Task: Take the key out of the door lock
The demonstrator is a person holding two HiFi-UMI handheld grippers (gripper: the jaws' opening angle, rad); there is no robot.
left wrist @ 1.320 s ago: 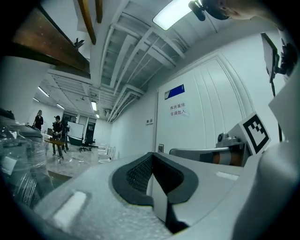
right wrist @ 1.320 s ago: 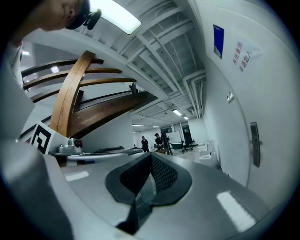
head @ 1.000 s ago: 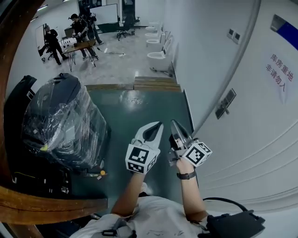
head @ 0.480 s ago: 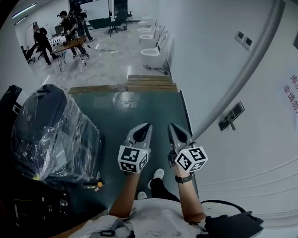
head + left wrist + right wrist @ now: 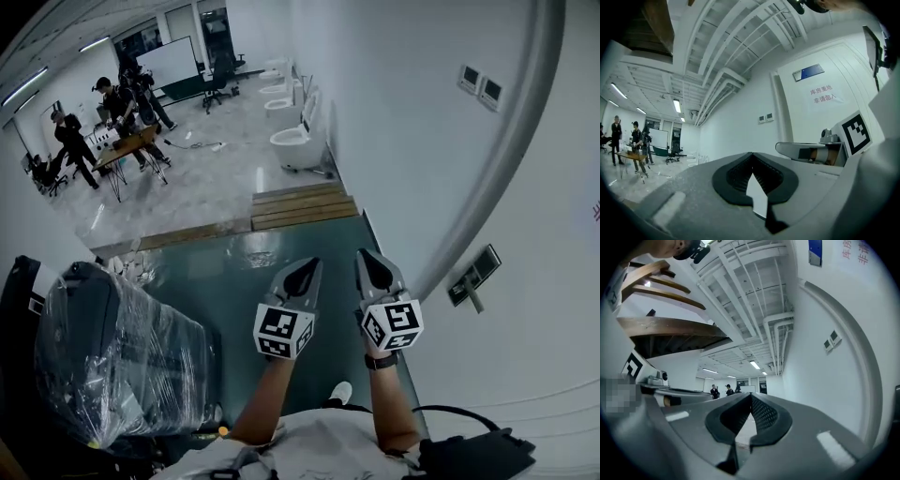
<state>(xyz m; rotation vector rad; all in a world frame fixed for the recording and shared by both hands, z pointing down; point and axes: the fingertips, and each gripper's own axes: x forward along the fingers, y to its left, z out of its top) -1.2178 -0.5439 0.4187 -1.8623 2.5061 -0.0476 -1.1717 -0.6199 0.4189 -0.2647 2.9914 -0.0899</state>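
Head view: my left gripper [image 5: 302,270] and right gripper [image 5: 371,258] hang side by side over the green floor [image 5: 234,281]. The door lock [image 5: 472,274] sits on the white door [image 5: 534,375] to my right, apart from both; the key is too small to make out.

Left gripper view: my jaws are pressed together, pinching nothing.

Right gripper view: these jaws are also together and empty.

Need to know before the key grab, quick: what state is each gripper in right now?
Left gripper: closed, holding nothing.
Right gripper: closed, holding nothing.
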